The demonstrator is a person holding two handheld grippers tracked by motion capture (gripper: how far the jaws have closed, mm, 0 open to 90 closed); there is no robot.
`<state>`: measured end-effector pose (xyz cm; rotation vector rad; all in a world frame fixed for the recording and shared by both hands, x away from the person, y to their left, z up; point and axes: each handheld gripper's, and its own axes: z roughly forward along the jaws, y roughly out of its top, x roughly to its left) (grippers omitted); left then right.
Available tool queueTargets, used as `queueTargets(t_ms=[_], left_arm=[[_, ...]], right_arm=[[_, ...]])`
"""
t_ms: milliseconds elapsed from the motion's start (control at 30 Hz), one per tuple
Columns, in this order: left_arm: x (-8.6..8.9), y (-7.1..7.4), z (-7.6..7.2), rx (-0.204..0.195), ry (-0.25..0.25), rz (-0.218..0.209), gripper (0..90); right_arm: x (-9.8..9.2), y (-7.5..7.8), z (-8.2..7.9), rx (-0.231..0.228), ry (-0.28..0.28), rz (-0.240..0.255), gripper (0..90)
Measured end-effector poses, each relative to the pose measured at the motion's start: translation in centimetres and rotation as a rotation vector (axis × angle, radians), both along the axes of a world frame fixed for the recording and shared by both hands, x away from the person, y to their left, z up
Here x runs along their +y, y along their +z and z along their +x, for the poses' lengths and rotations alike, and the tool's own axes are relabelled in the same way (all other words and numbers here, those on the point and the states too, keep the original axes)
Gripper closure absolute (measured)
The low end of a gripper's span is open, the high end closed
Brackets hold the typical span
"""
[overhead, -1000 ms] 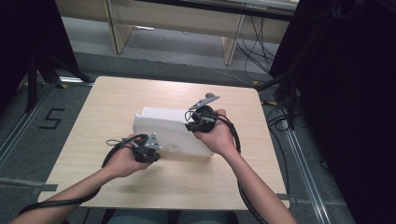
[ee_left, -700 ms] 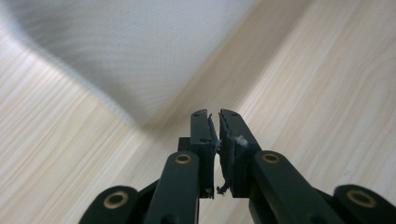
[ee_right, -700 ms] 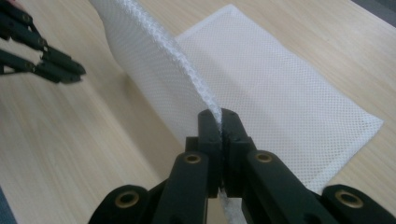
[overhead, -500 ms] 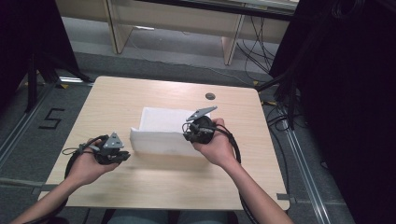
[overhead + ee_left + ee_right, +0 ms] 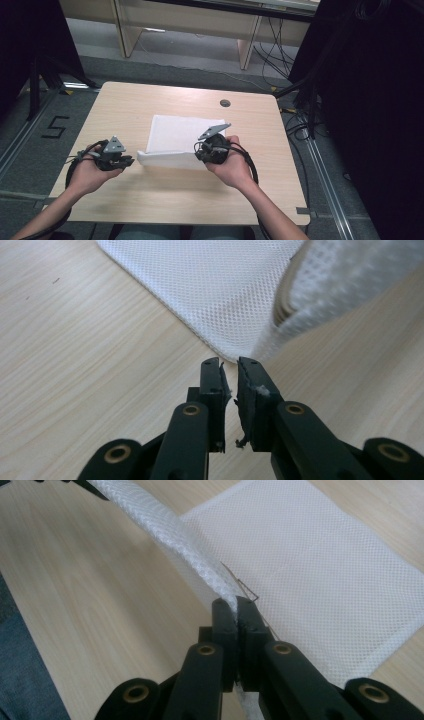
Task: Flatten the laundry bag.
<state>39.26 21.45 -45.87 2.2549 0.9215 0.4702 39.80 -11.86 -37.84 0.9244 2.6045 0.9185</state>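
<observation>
A white mesh cloth [image 5: 180, 131] lies spread on the wooden table [image 5: 150, 100], its near edge rolled up into a thick fold [image 5: 165, 159]. My right gripper [image 5: 201, 152] is shut on that fold's right end; in the right gripper view the mesh [image 5: 320, 565] runs away from the closed jaws [image 5: 236, 602]. My left gripper [image 5: 130, 161] sits just left of the fold's left corner, apart from it. Its jaws [image 5: 229, 365] have just been opening and stand a narrow gap apart with nothing between them; the cloth's corner [image 5: 220, 295] lies just ahead.
A small dark round cap [image 5: 225, 103] sits in the tabletop beyond the cloth. Bare wood surrounds the cloth on the left and near sides. Cables [image 5: 295, 125] trail off the table's right edge, and a floor mark "5" [image 5: 56, 127] lies to the left.
My left gripper has let go of the cloth's near-left corner and drawn away to the left. The right gripper has shifted a little, still holding the rolled edge.
</observation>
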Motion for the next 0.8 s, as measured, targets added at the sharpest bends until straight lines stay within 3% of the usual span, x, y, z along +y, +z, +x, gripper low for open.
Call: queueTargets(t_ms=[67, 267, 300, 400, 567, 800], left_arm=[[0.2, 0.1, 0.1, -0.002, 0.006, -0.001, 80.2], [0.7, 0.0, 0.2, -0.015, 0.034, -0.014, 79.1], [0.7, 0.0, 0.2, -0.008, 0.044, -0.026, 78.9], [1.0, 0.1, 0.3, -0.017, 0.052, -0.019, 78.8], [1.0, -0.2, 0.3, -0.03, 0.088, -0.064, 78.0], [0.8, -0.3, 0.3, -0.039, 0.084, -0.054, 76.9]], right_arm=[[-0.1, 0.0, -0.3, 0.022, 0.015, -0.008, 89.5], [-0.2, -0.6, -1.1, 0.017, 0.02, -0.005, 89.5], [-0.2, -0.6, -1.3, 0.034, 0.016, -0.021, 89.5], [-0.1, -1.0, -1.8, 0.048, 0.021, -0.011, 89.5], [-0.2, -1.7, -2.2, 0.05, 0.025, -0.015, 89.6], [-0.3, -2.2, -2.8, 0.087, 0.029, -0.011, 89.6]])
